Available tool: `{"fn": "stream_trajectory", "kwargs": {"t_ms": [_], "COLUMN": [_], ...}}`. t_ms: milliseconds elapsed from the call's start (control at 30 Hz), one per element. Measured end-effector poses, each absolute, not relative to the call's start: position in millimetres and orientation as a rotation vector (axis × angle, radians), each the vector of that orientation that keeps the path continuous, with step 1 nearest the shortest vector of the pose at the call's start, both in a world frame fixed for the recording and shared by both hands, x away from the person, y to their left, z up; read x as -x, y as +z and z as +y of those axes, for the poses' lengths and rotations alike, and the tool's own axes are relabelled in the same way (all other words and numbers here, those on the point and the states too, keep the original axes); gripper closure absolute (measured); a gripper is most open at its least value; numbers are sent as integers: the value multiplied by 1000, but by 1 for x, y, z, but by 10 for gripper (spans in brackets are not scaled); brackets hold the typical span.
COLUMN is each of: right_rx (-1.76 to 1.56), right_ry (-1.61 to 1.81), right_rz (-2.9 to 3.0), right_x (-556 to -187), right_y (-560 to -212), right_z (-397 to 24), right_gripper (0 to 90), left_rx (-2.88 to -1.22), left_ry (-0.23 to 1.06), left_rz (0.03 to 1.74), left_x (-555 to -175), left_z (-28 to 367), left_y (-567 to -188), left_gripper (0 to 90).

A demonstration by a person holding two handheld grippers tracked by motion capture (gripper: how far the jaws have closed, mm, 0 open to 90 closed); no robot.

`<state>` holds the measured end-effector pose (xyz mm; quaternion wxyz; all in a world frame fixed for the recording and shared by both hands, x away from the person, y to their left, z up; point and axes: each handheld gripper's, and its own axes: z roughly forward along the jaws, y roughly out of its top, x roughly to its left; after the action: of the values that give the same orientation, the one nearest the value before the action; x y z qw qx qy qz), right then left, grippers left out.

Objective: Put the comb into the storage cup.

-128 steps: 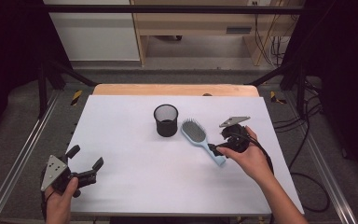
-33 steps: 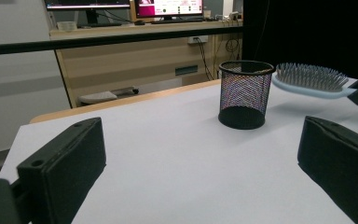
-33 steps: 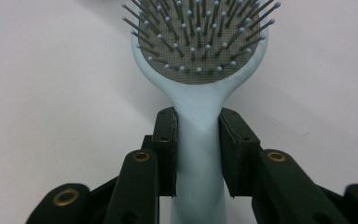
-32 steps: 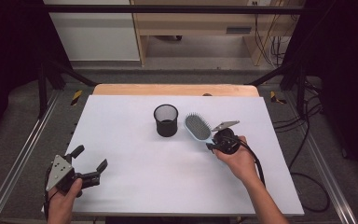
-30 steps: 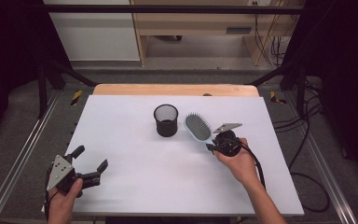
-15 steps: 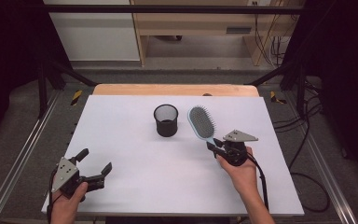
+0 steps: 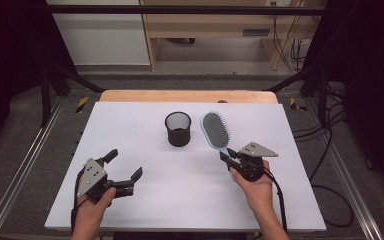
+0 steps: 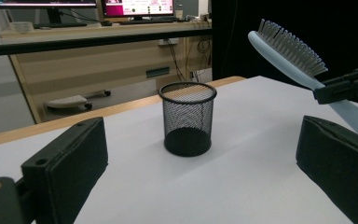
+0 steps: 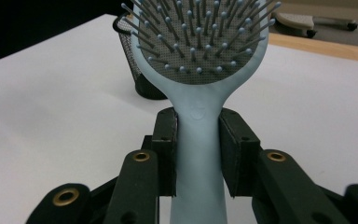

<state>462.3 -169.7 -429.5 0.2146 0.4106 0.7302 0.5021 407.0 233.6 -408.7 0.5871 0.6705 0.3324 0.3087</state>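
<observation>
From the high view, the right gripper [image 7: 228,158] pinched the handle of a light blue hairbrush [image 7: 215,129]. The brush was lifted off the white table [image 7: 190,200], and its bristle end pointed away from the person, just beside a black mesh cup [image 7: 178,128]. The left gripper [image 7: 125,168] was near the table's front left corner, with its jaws spread wide and nothing between them.

In the left gripper view, the two black jaws stood far apart. The cup [image 8: 188,118] stood upright on the table between them, farther off. The hairbrush [image 8: 292,51] was tilted up in the air at the right.

In the right gripper view, both pads pressed on the brush handle [image 9: 199,154]. The cup [image 9: 142,70] stood behind the brush head.
</observation>
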Motion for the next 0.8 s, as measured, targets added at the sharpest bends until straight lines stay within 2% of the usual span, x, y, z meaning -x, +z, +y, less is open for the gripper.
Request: {"fn": "stream_trajectory", "kwargs": {"t_ms": [400, 800], "right_rx": [-1080, -1030], "right_ry": [1421, 1493], "right_rz": [1985, 1946], "right_x": [-474, -466], "right_y": [-413, -413], "right_z": [-140, -135], "right_gripper": [696, 697], "left_rx": [-1556, -1533], "left_ry": [671, 564], "left_rz": [718, 719], "left_x": [-443, -445], "left_z": [190, 171], "left_y": [-361, -353], "left_gripper": [21, 21]}}
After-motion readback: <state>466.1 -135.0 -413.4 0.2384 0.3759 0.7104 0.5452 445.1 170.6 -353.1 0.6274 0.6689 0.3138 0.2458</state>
